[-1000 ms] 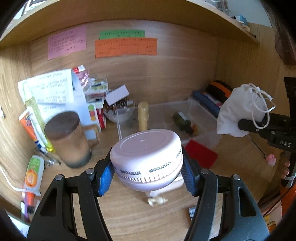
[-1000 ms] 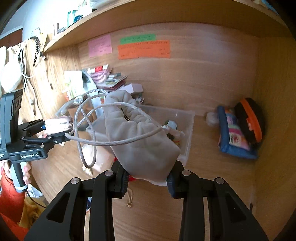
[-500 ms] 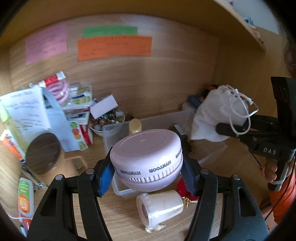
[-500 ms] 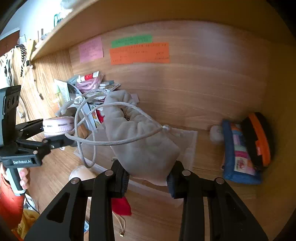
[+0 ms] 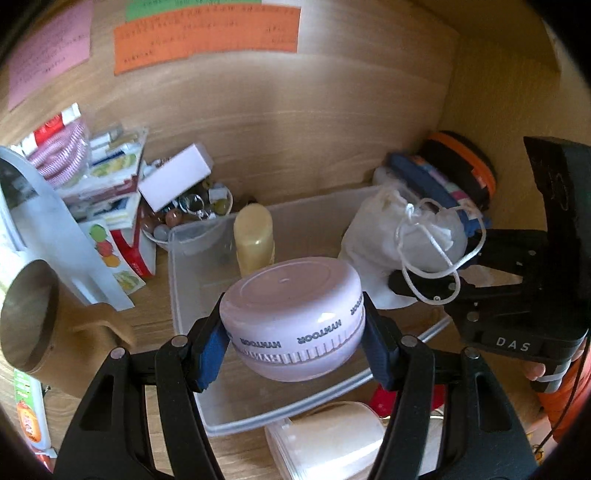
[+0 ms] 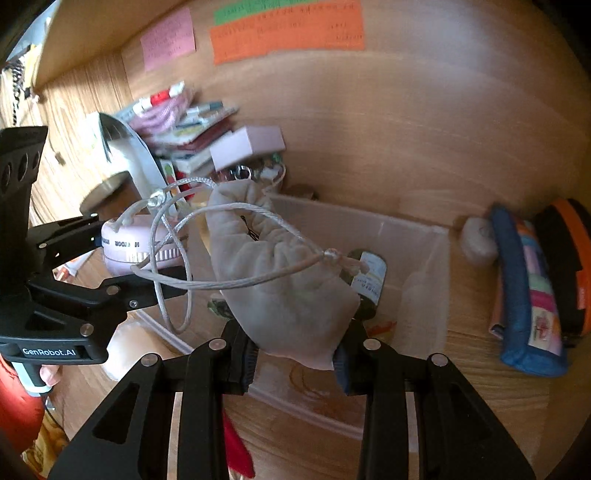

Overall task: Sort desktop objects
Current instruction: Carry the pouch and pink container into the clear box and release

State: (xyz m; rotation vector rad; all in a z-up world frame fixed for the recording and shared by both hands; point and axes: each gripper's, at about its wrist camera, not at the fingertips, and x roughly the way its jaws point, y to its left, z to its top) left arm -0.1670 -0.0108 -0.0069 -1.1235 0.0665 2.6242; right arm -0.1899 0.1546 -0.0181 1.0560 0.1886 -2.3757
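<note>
The left gripper [image 5: 295, 328] clamps a round pale-pink case [image 5: 293, 317] between its blue pads, the printed lettering on its side reading upside down, and holds it above the near part of a clear plastic bin [image 5: 192, 369]. The right gripper [image 6: 295, 356] pinches the bottom of a white drawstring pouch [image 6: 284, 280], whose cord loops out to the left; the pouch hangs over the same bin and hides much of its floor. Inside the bin, a cream-coloured bottle [image 5: 254, 236] stands at the back, and a dark bottle [image 6: 367, 280] lies partly behind the pouch, its label too small to read. Below the case, a whitish container [image 5: 332, 439] is cut off by the gripper arms. The writing on the orange note [image 5: 207, 35] is blurred.
</note>
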